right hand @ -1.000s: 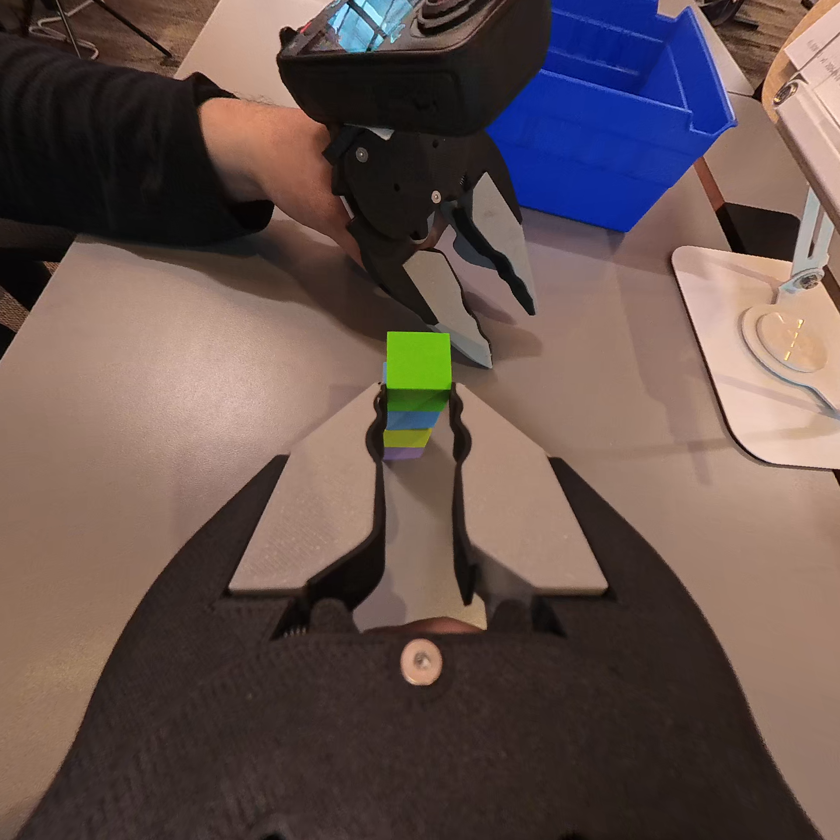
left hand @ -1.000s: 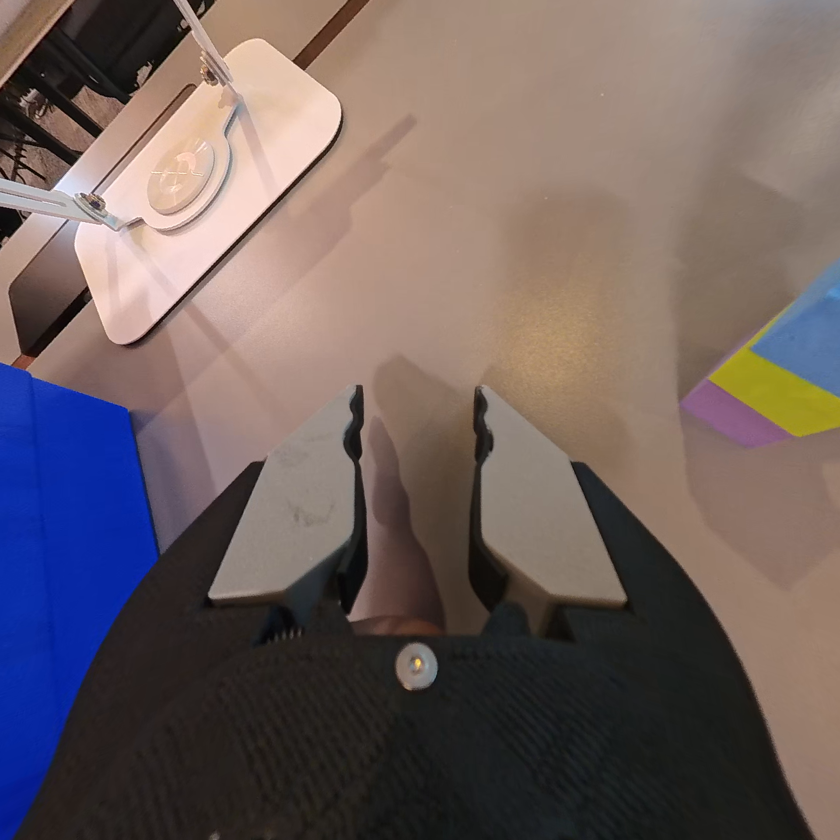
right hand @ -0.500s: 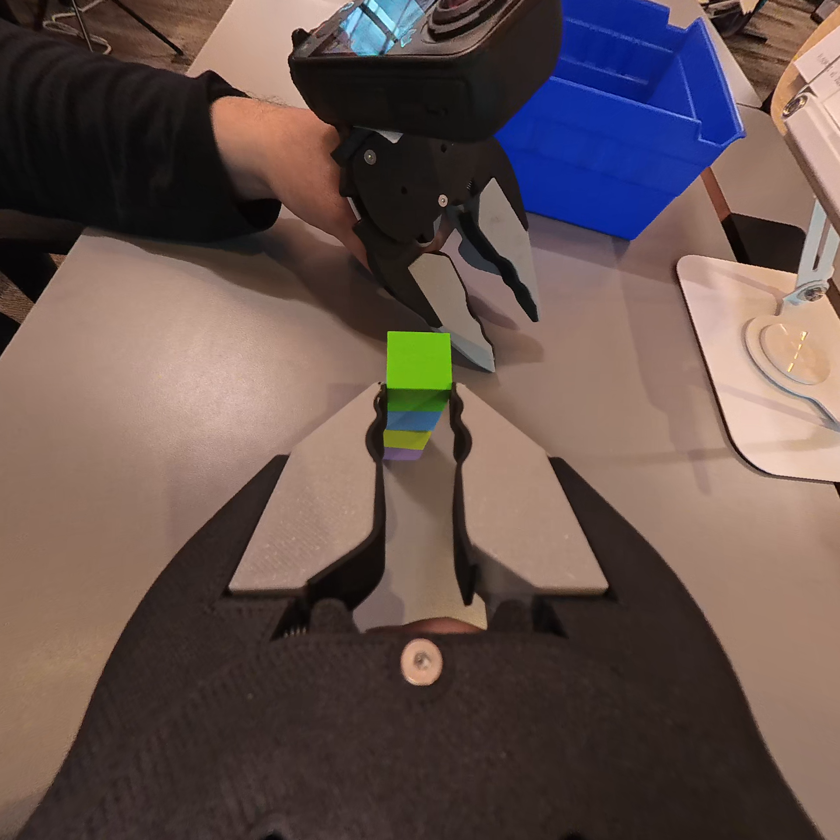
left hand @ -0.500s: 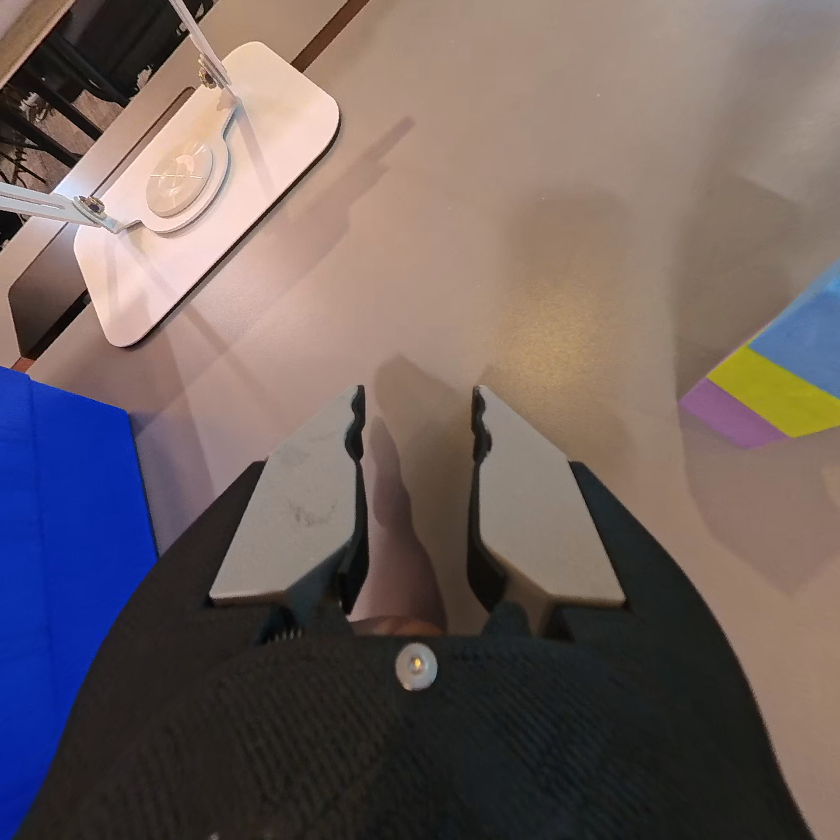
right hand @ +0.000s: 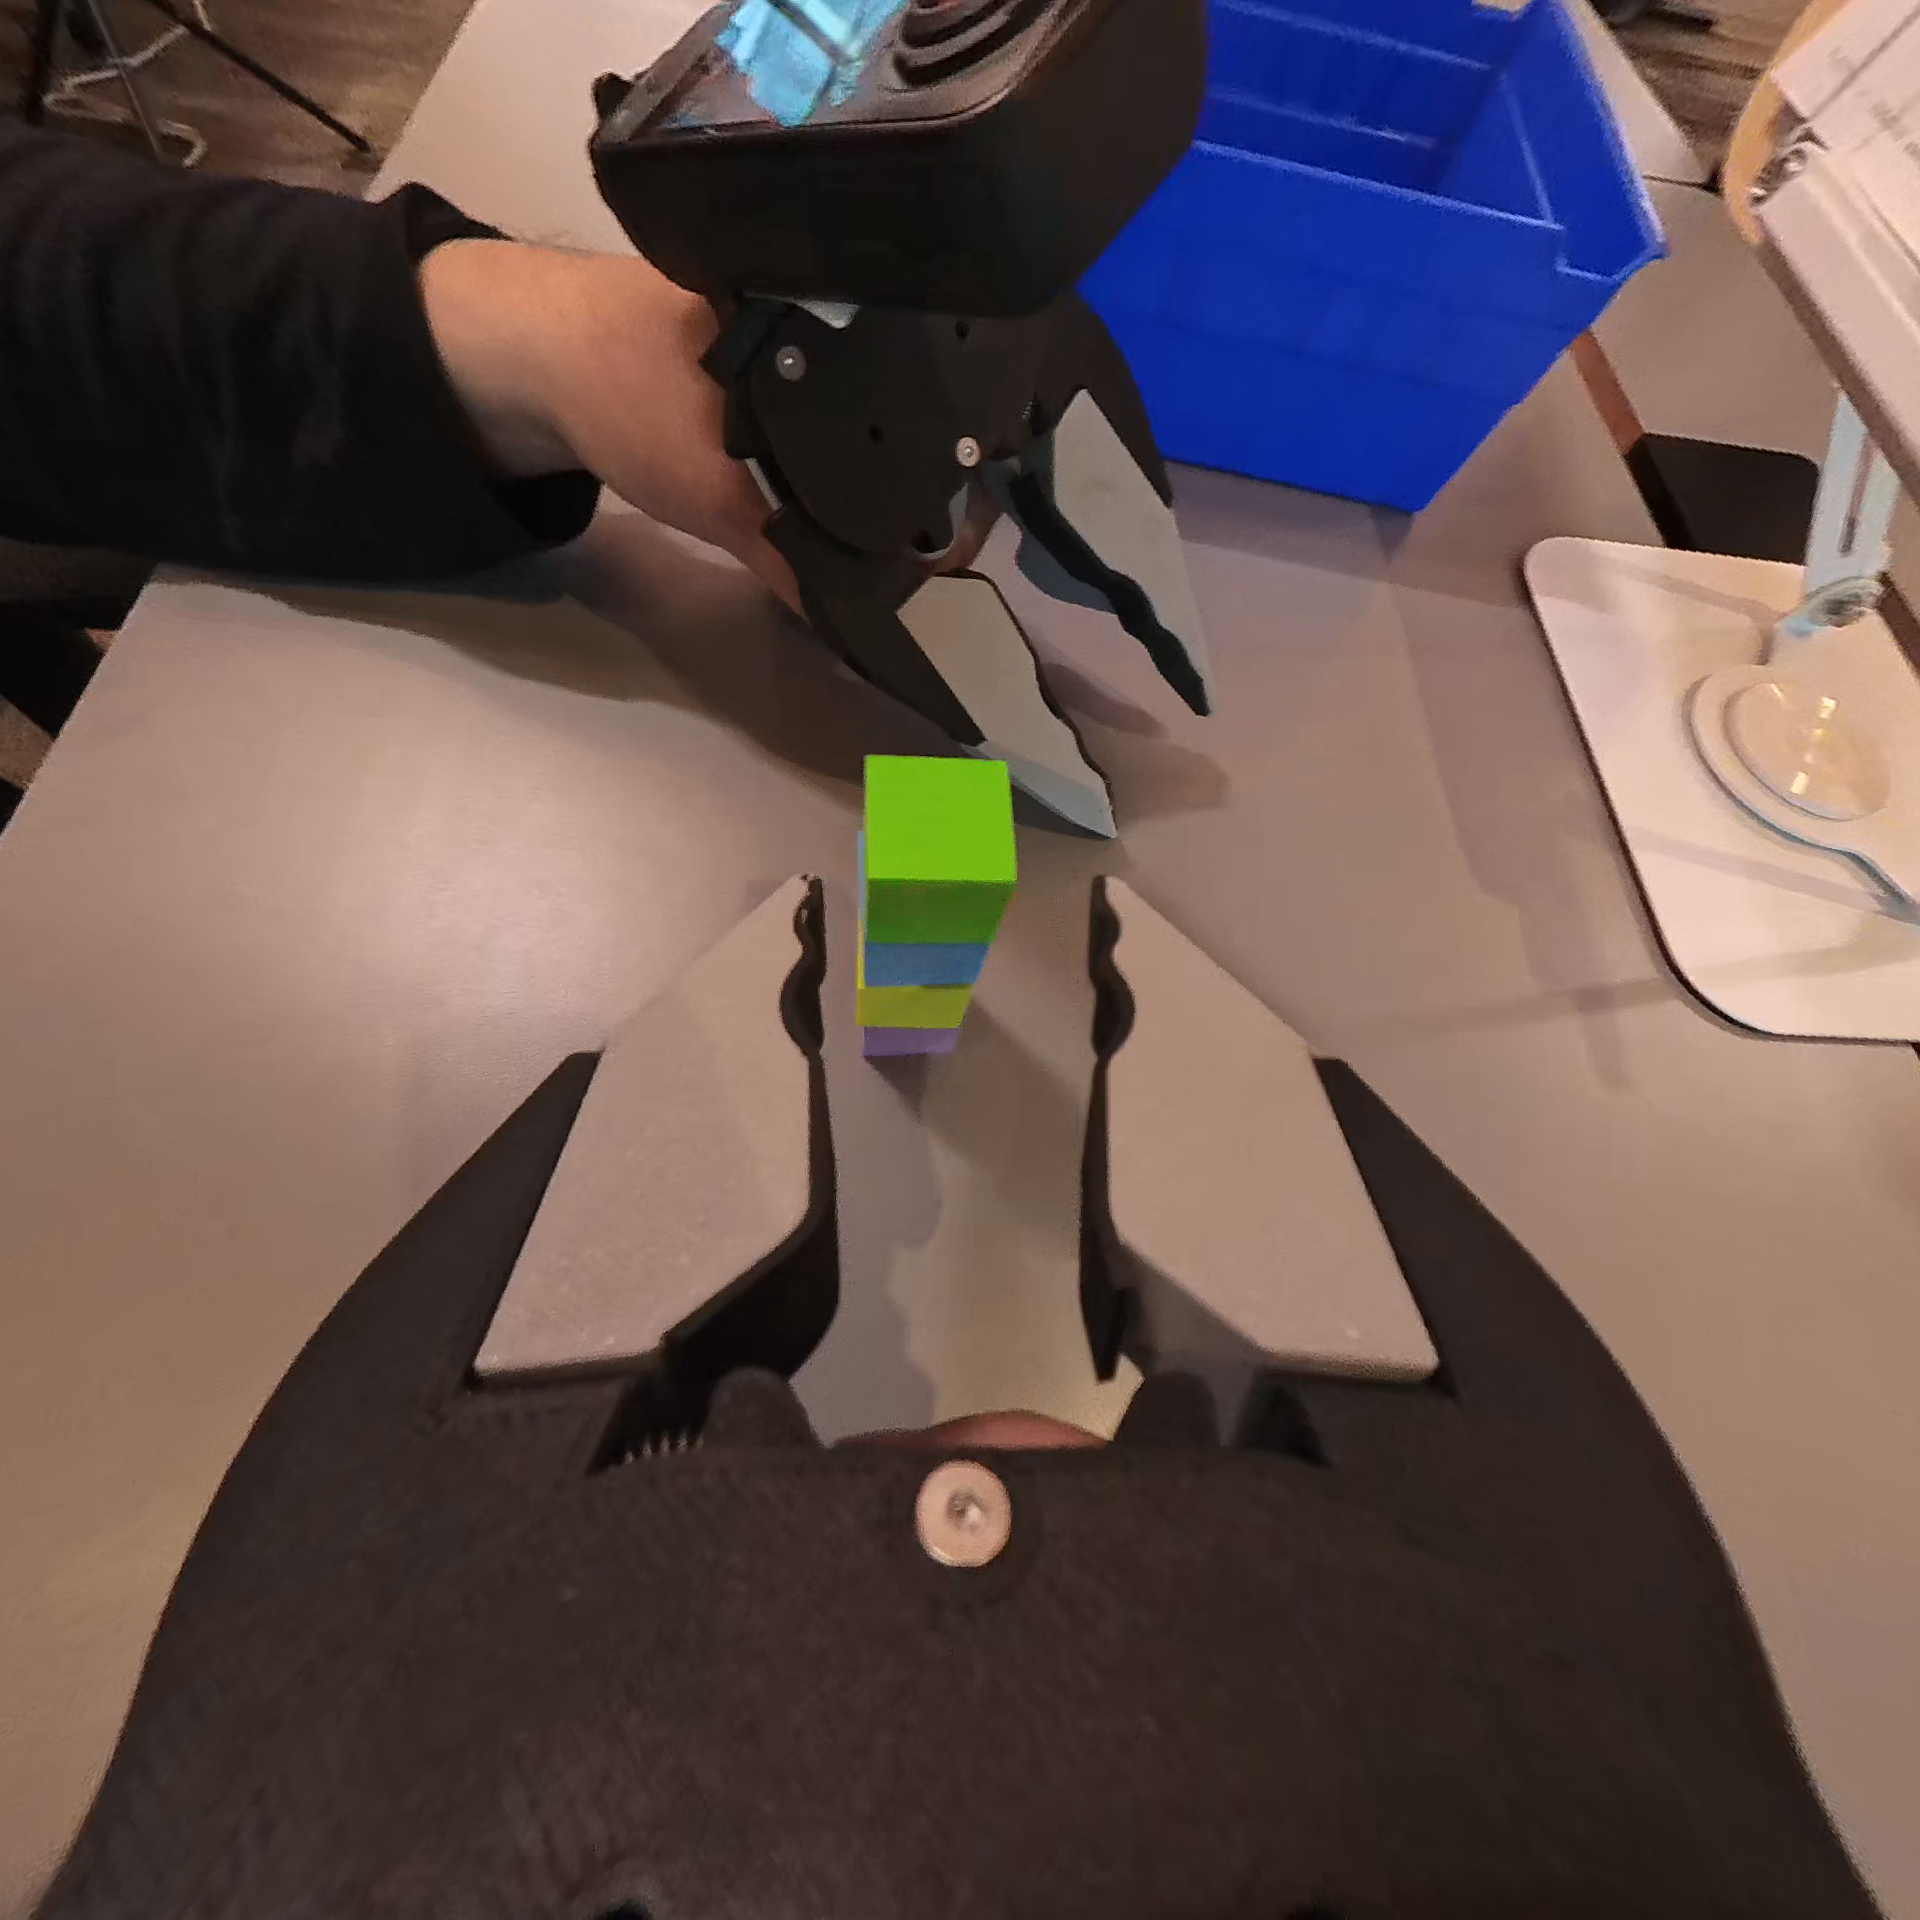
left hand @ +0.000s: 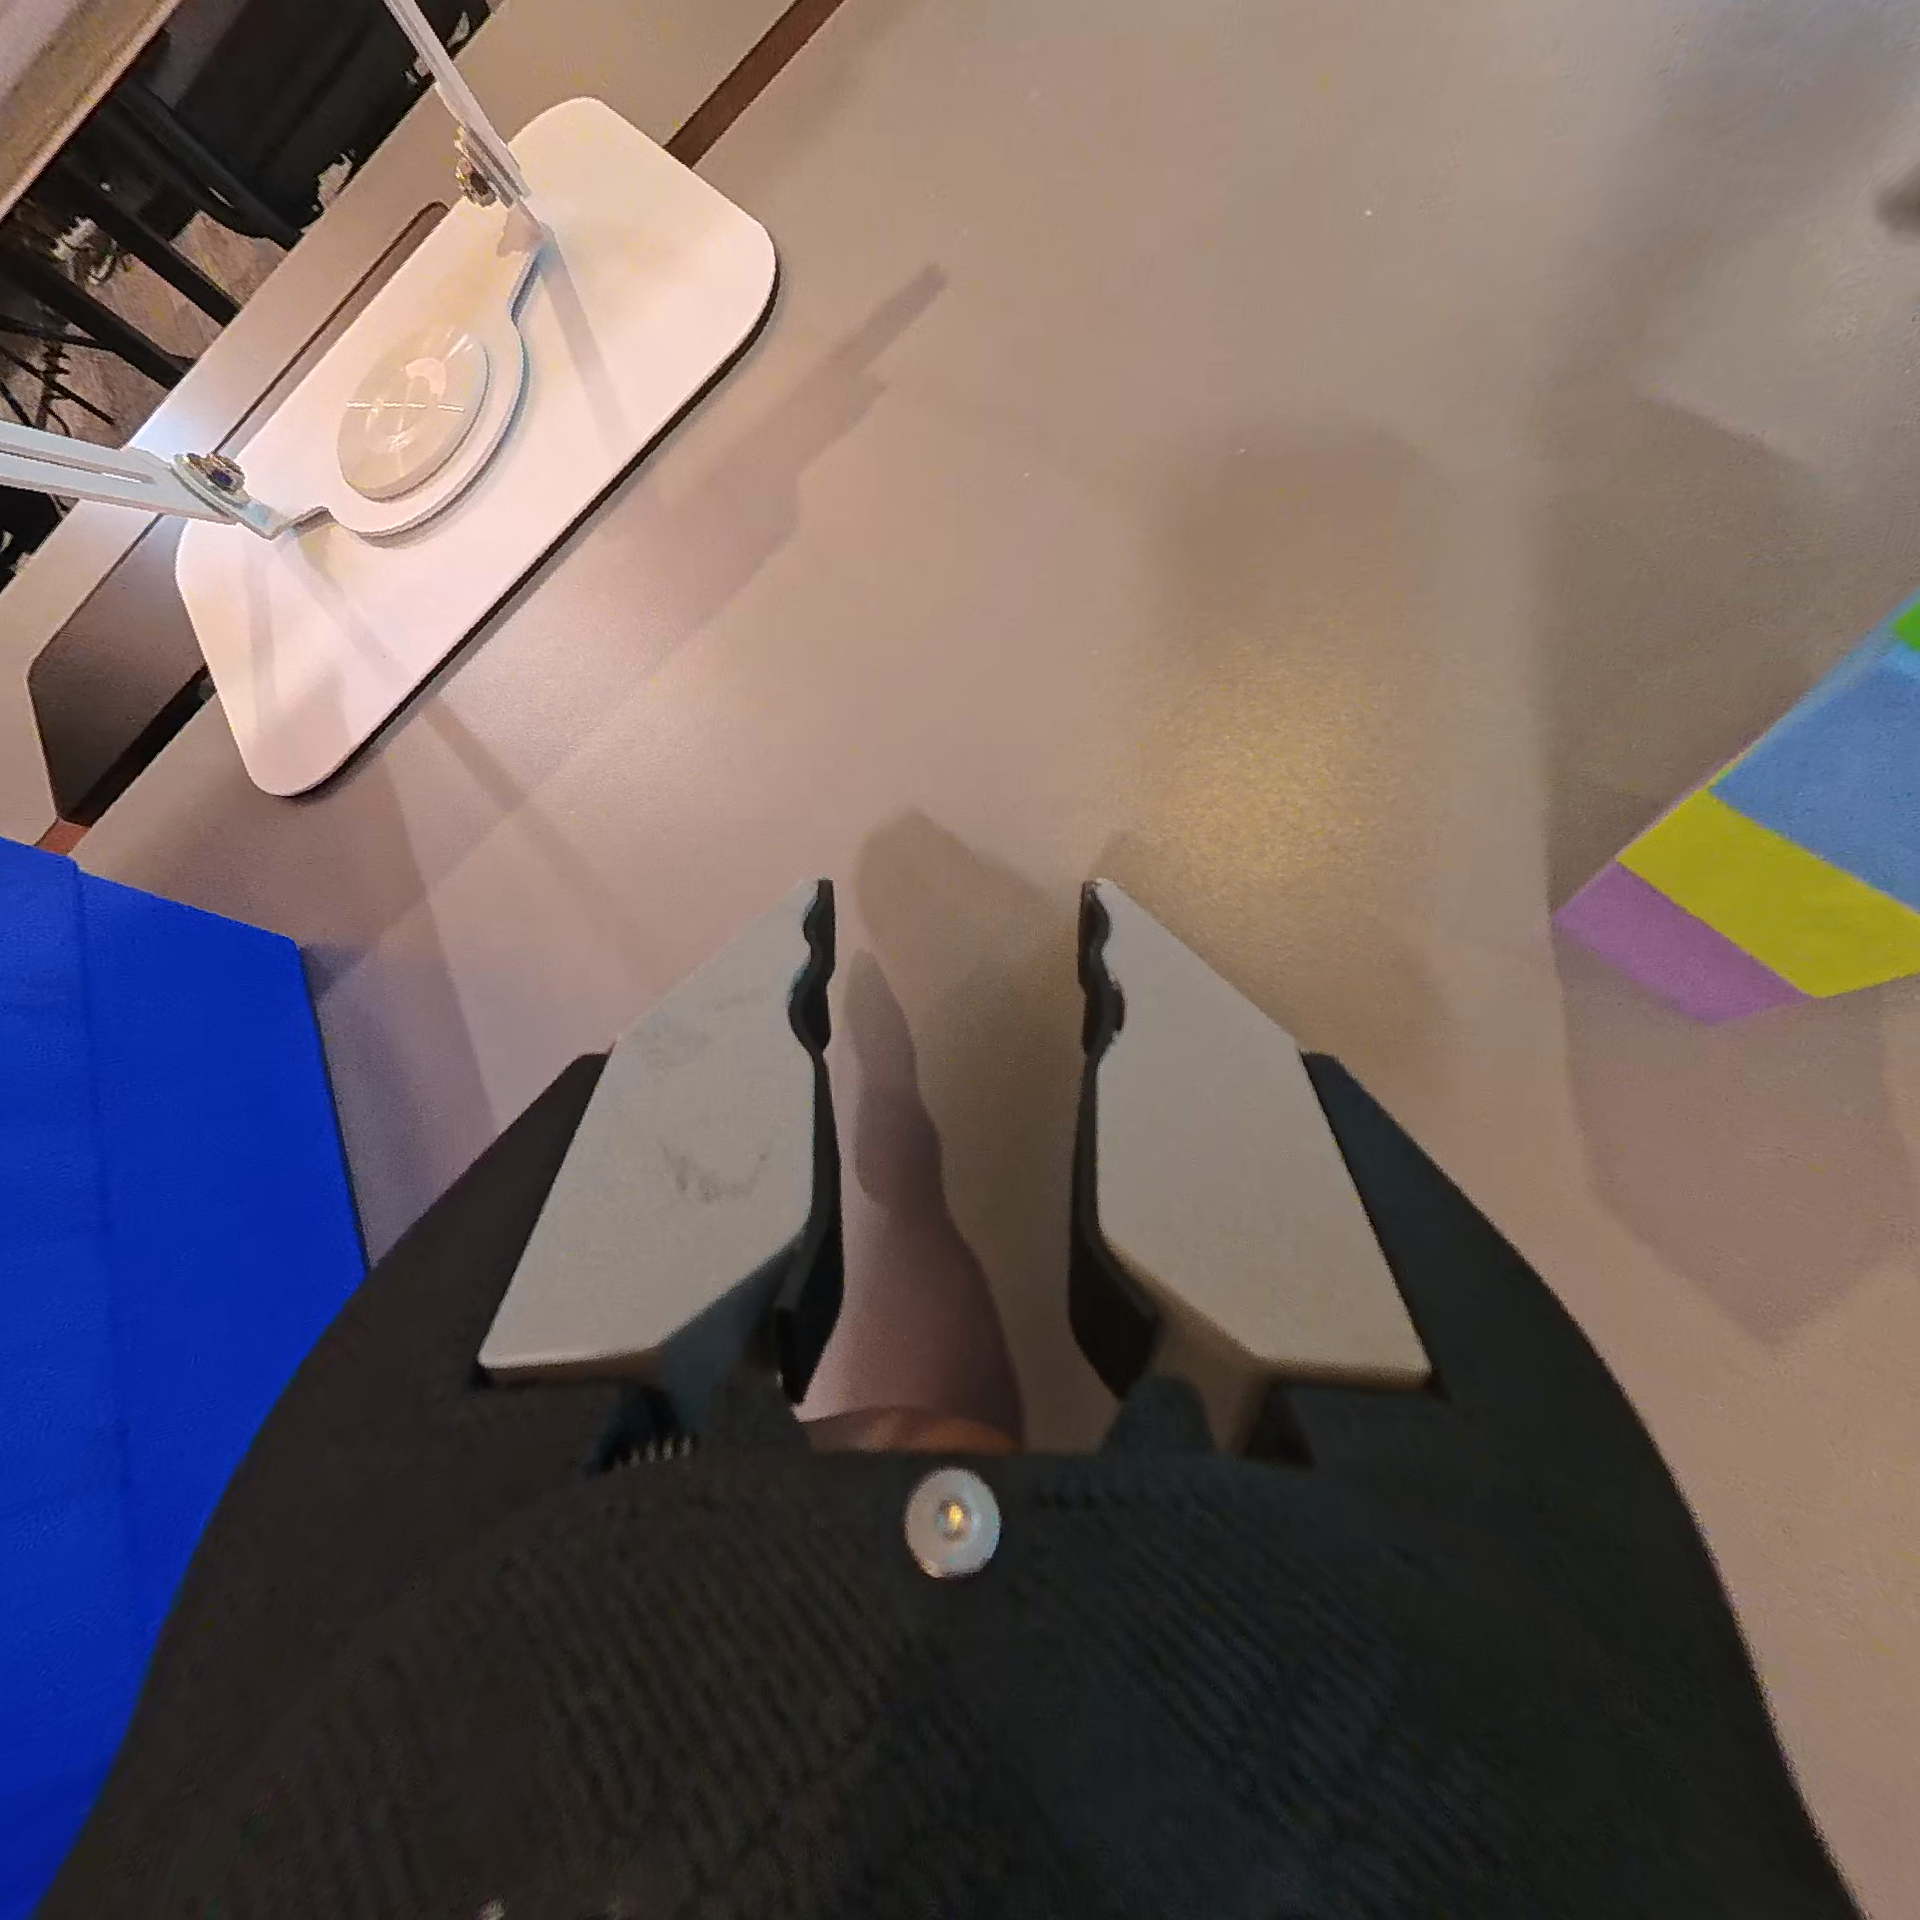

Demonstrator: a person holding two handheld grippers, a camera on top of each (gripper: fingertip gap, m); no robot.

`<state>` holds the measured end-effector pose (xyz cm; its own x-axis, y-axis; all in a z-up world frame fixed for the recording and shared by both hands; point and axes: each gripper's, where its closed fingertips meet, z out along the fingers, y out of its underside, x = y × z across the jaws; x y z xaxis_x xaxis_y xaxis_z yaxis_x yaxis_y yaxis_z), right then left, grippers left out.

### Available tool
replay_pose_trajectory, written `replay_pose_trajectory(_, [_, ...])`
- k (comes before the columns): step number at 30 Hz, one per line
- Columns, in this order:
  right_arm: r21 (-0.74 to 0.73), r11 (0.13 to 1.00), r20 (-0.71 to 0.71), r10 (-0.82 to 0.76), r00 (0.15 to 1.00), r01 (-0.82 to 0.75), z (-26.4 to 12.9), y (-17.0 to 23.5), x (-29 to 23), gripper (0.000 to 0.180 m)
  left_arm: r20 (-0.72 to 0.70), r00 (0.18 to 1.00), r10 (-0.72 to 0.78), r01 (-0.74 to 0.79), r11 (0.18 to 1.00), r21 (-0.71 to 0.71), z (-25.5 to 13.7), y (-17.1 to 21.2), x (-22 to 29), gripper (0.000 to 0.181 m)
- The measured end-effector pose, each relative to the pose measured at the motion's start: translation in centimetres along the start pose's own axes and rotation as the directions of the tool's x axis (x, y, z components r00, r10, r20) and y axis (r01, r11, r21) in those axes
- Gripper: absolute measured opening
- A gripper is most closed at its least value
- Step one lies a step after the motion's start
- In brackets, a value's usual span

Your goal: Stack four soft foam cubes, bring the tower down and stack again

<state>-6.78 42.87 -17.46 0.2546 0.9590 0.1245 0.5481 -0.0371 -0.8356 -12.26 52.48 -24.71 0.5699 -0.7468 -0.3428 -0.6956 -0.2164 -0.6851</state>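
Right now: right gripper [right hand: 951,914] wide open, holding nothing, hanging over the gray table [right hand: 364,883]. Between its two gray fingers [right hand: 707,1143], but not touching either one, a tower of four foam cubes. Green cube [right hand: 938,831] on top, then blue cube [right hand: 920,961], then yellow cube [right hand: 912,1005], then purple cube [right hand: 906,1041] at the bottom, flat on the table. Tower nearly straight, each cube a bit off from the next.

Just behind the tower, left gripper [right hand: 1127,748] pointing down at the table, also open, also holding nothing. One tip close beside the green cube; cannot tell if touching. Held by a hand [right hand: 592,405] with a black sleeve [right hand: 208,374].

Same left gripper [left hand: 951,935] from its own camera: fingers apart, only bare table between them. Off to its side, at the picture edge, part of the tower: purple cube [left hand: 1662,951], yellow cube [left hand: 1766,899], blue cube [left hand: 1839,769].

Farther back, a blue plastic bin [right hand: 1371,260] with walls dividing it inside. Nothing showing in the parts in view. Same bin [left hand: 135,1195] right next to the left gripper. Off to the right side of the table, a white flat stand base [right hand: 1662,779] with a round disc on it, also seen far ahead of the left gripper [left hand: 499,436].
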Motion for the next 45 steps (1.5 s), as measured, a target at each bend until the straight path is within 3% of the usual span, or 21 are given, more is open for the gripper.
replay_pose_trajectory(3, [0.021,1.0,-0.15,-0.01,0.989,0.013,-0.7,-0.5,2.0,0.063,0.001,1.0,0.002,-0.002,1.0,0.0,0.0,0.0,0.0,0.045])
replay_pose_trajectory(5, [0.046,0.997,-0.359,-0.038,0.933,0.058,-2.2,-1.5,4.5,0.073,0.0,1.0,-0.002,0.002,1.0,0.001,0.0,0.0,0.0,0.045])
replay_pose_trajectory(9, [0.017,0.973,-0.529,-0.186,0.828,0.23,-4.0,-4.5,4.2,0.07,-0.002,1.0,-0.012,0.012,1.0,0.002,0.0,0.0,0.0,0.045])
replay_pose_trajectory(13, [-0.049,0.957,-0.429,-0.278,0.86,0.285,-2.0,-4.0,1.0,0.069,-0.011,1.0,-0.018,0.018,1.0,0.01,0.1,0.0,0.2,0.042])
replay_pose_trajectory(17, [-0.044,0.971,-0.342,-0.236,0.91,0.236,-1.5,-2.3,0.0,0.061,-0.009,1.0,-0.019,0.019,1.0,0.012,0.1,0.0,0.3,0.039])
replay_pose_trajectory(21, [0.013,0.976,-0.143,-0.211,0.967,0.215,-1.1,-1.5,-3.2,0.03,-0.012,1.0,-0.018,0.019,1.0,0.014,0.1,0.0,0.3,0.039])
replay_pose_trajectory(23, [0.009,0.973,-0.014,-0.233,0.972,0.233,-0.6,-1.0,-5.6,0.005,-0.015,1.0,-0.022,0.022,1.0,0.016,0.1,0.0,0.3,0.039])
replay_pose_trajectory(27, [-0.069,0.964,0.162,-0.243,0.956,0.256,1.2,0.8,-8.9,0.0,-0.011,1.0,-0.021,0.021,1.0,0.017,0.1,0.0,0.3,0.039])
replay_pose_trajectory(32, [-0.23,0.937,0.092,-0.246,0.965,0.261,3.5,3.5,-7.2,0.011,-0.009,1.0,-0.026,0.027,0.999,0.02,0.1,-0.1,0.3,0.038])
replay_pose_trajectory(40, [-0.243,0.915,0.075,-0.313,0.947,0.321,3.7,3.1,-7.7,0.024,-0.015,0.998,-0.063,0.064,0.998,0.027,0.1,0.0,0.4,0.036])
replay_pose_trajectory(45, [0.026,0.98,0.061,-0.198,0.978,0.197,-1.0,-1.2,-7.2,0.021,-0.012,0.998,-0.067,0.067,0.997,0.026,0.0,0.1,0.3,0.037])
